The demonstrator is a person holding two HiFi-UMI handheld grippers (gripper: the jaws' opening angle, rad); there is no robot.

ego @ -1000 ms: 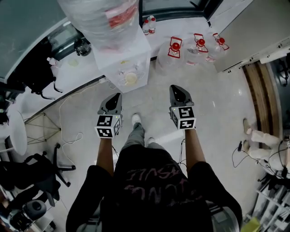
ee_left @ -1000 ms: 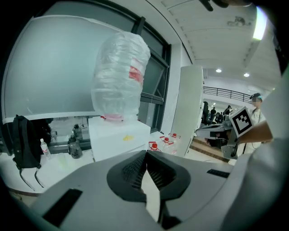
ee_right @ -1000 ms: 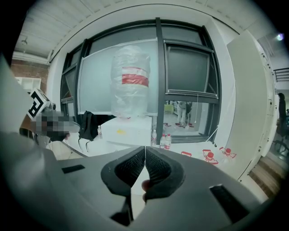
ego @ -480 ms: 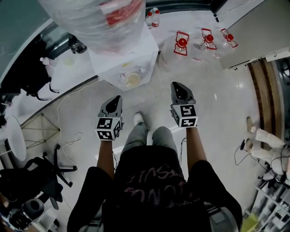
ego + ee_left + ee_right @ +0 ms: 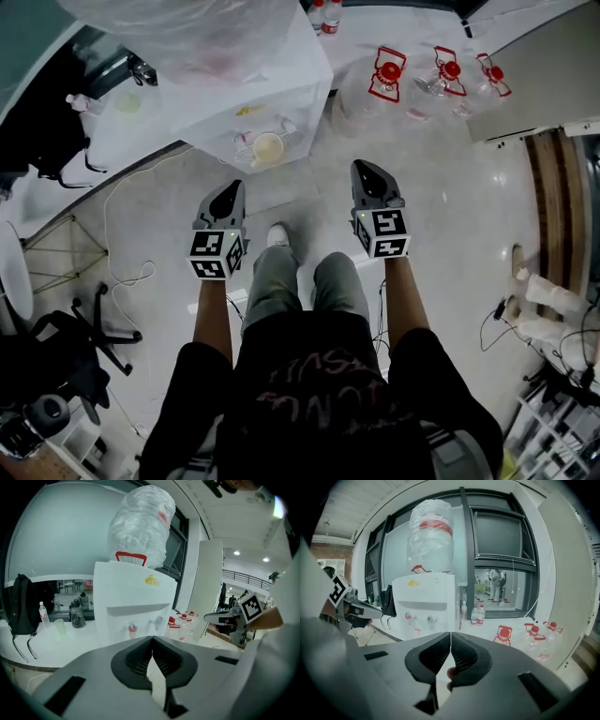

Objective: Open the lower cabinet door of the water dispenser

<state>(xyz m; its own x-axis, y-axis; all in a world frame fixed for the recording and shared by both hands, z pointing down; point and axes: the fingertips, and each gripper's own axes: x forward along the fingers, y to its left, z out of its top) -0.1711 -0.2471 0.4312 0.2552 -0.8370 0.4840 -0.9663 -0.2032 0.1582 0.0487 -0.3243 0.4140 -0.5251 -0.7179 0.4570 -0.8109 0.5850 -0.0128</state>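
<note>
The white water dispenser (image 5: 267, 103) stands ahead of me, with a large plastic-wrapped bottle (image 5: 187, 23) on top and a cup (image 5: 268, 148) under its taps. In the left gripper view the dispenser (image 5: 133, 606) fills the middle, and my own jaws hide its lower cabinet door. The dispenser (image 5: 424, 599) also shows left of centre in the right gripper view. My left gripper (image 5: 228, 192) and right gripper (image 5: 368, 171) hang side by side short of the dispenser's front, apart from it. Both are shut with nothing held: left gripper (image 5: 151, 637), right gripper (image 5: 450, 633).
Several red-capped water jugs (image 5: 389, 70) lie on the floor right of the dispenser, with small bottles (image 5: 477, 615) by the window. A black office chair (image 5: 75, 337) and a loose cable (image 5: 122, 272) are at the left. A black bag (image 5: 21, 606) hangs left of the dispenser.
Both grippers have sunk lower, side by side. The person's knees have bent into view, and the dispenser now looks larger and closer in the head view.
</note>
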